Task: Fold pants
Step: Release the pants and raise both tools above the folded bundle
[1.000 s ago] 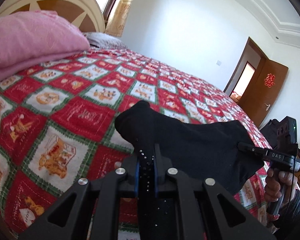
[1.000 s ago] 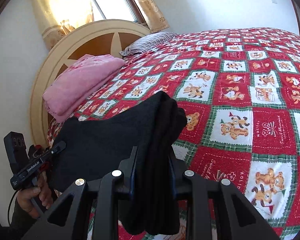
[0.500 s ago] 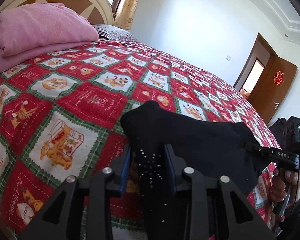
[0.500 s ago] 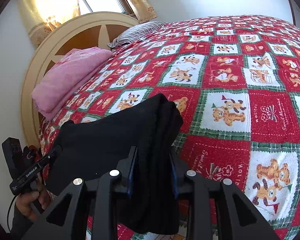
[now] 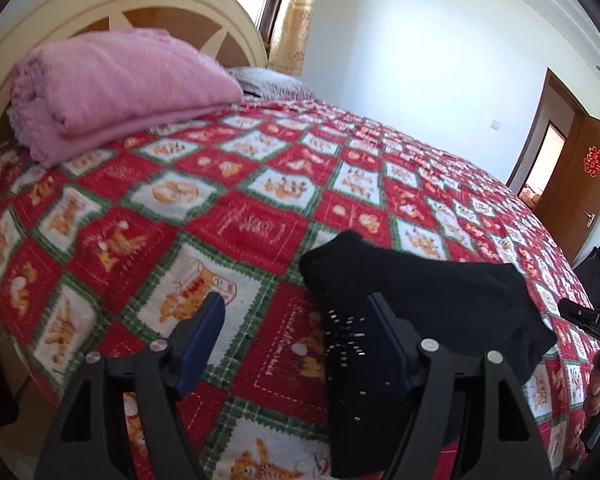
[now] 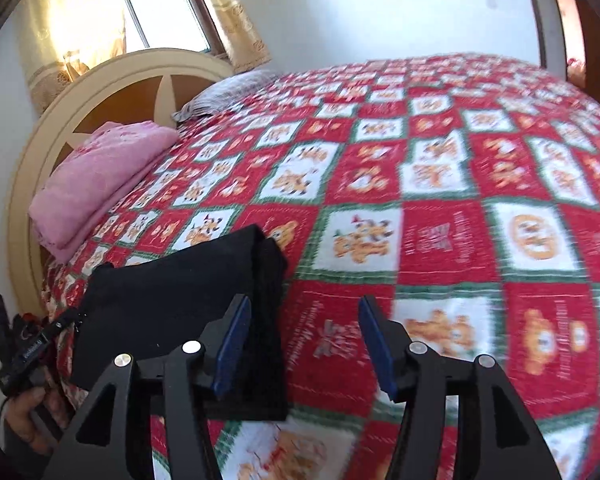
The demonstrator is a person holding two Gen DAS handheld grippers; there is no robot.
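Left wrist: both tongs [image 5: 296,314] just opening, pants [image 5: 420,300] released on patchwork bedspread [image 5: 240,200].

One pants [image 5: 412,292], two claws [image 5: 296,320].

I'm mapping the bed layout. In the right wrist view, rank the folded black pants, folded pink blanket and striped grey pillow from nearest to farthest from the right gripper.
From the right gripper:
1. Folded black pants, just left, at the near edge.
2. Folded pink blanket, far left by the headboard.
3. Striped grey pillow, farthest, beyond the blanket.
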